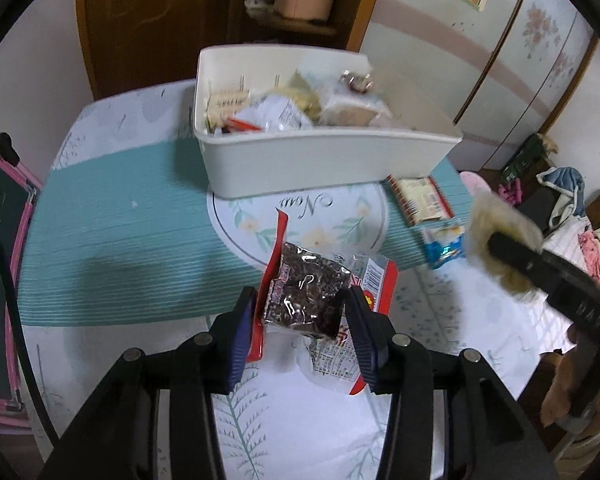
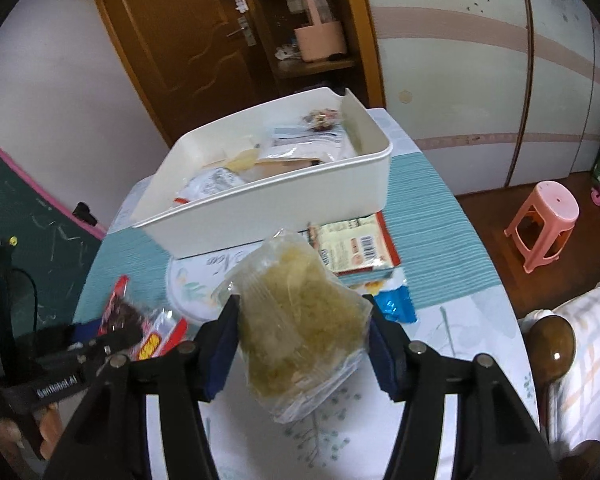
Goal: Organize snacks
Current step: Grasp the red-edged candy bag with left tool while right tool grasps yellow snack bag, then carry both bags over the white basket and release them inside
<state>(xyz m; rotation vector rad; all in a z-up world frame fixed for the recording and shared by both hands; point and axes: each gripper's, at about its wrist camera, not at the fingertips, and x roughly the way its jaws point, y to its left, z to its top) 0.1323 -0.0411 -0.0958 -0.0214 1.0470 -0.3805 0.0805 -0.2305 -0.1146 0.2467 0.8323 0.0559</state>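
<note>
My left gripper (image 1: 300, 300) is shut on a red-edged clear packet of dark snack (image 1: 306, 294), lifted above the table. In the right wrist view that same packet (image 2: 140, 326) shows at lower left with the left gripper's black fingers across it. My right gripper (image 2: 302, 316) is shut on a clear bag of pale yellow snack (image 2: 300, 320); the same bag (image 1: 500, 236) appears blurred at the right of the left wrist view. Behind both stands a white bin (image 1: 324, 160), also seen as the white bin (image 2: 268, 208), with several packets inside.
On the teal tablecloth (image 1: 112, 232) beside the bin lie a red-and-cream packet (image 1: 420, 198) and a blue packet (image 1: 444, 246). The same two, red-and-cream packet (image 2: 352, 246) and blue packet (image 2: 394, 302), sit just behind the yellow bag. A pink stool (image 2: 544, 224) stands on the floor.
</note>
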